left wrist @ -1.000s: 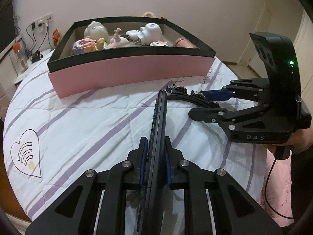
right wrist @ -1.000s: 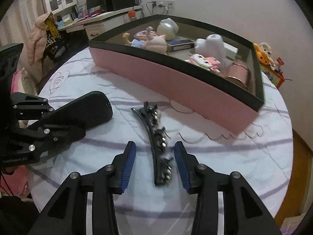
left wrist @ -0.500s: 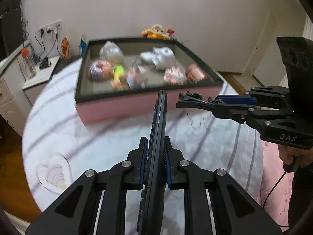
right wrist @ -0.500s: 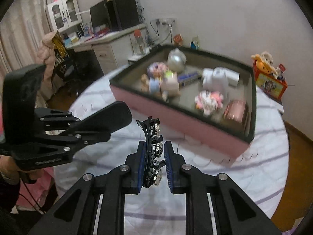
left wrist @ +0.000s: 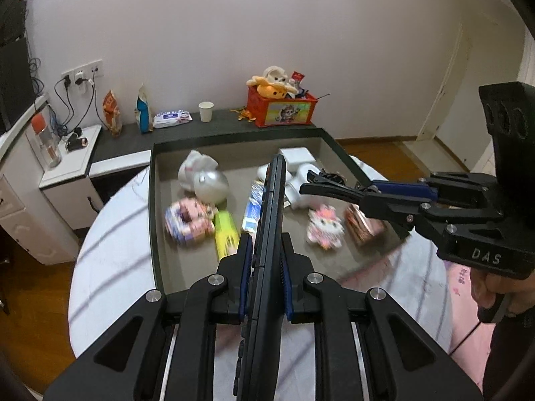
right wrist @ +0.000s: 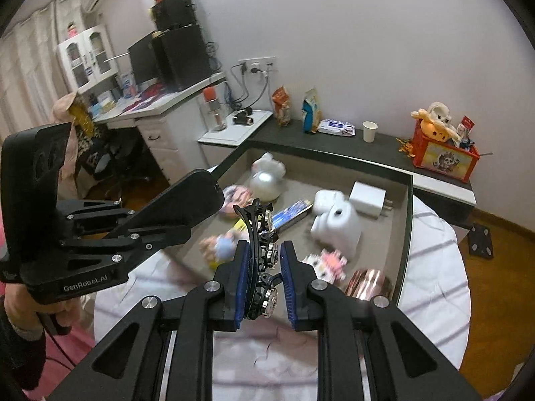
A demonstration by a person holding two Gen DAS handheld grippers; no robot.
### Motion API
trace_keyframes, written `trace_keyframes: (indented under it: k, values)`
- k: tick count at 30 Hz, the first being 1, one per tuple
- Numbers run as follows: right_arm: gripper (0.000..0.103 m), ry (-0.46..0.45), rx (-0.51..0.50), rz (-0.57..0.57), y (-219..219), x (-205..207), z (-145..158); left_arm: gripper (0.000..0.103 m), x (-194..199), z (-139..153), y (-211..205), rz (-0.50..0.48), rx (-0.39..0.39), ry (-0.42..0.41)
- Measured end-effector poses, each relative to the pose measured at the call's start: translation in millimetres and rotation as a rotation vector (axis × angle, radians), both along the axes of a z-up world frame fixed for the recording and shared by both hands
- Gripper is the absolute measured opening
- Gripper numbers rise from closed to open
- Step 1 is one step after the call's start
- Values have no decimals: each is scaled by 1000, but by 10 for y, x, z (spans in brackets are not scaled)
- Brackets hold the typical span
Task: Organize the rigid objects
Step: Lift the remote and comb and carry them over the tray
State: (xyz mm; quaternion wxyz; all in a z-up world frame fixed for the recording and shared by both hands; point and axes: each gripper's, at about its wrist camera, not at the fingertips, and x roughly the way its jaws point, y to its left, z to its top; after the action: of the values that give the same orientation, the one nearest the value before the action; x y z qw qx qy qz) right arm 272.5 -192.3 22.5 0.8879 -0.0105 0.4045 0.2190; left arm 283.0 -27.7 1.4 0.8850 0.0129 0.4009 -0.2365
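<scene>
My left gripper [left wrist: 264,260] is shut on a long black remote control [left wrist: 272,207], held edge-on above the open box [left wrist: 153,220]; it also shows in the right wrist view [right wrist: 187,197]. My right gripper [right wrist: 264,277] is shut on a black jewelled hair clip [right wrist: 259,234], held above the box's near side [right wrist: 403,234]; the clip also shows in the left wrist view [left wrist: 329,185]. The box holds several toys: a silver rabbit figure [left wrist: 204,177], a white toy camera [right wrist: 337,224], a pink cat figure [left wrist: 326,227] and a copper cylinder [right wrist: 367,284].
The box sits on a round table with a white striped cloth [left wrist: 110,267]. Behind it a dark shelf carries a paper cup [left wrist: 205,111], snack bags and a red toy crate [left wrist: 284,108]. A white desk [right wrist: 174,123] stands at the left. Wood floor surrounds the table.
Both grippers have risen and moved forward over the box. One second ago the right gripper was open around the hair clip on the cloth; it closed on it and lifted it.
</scene>
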Motion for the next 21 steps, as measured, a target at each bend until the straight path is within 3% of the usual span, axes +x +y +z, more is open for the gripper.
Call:
trace_keyframes:
  k: [7, 17, 18, 21]
  values:
    - [19, 55, -24, -62, 25, 377, -229, 15, 515, -221, -124, 33, 20, 54]
    - [20, 110, -87, -107, 34, 539, -524, 16, 691, -487, -273, 47, 80, 93]
    - [26, 108, -89, -114, 25, 536, -526, 16, 692, -495, -278, 50, 86, 93]
    - [67, 97, -91, -128, 11, 513, -505, 29, 710, -494, -271, 65, 108, 88]
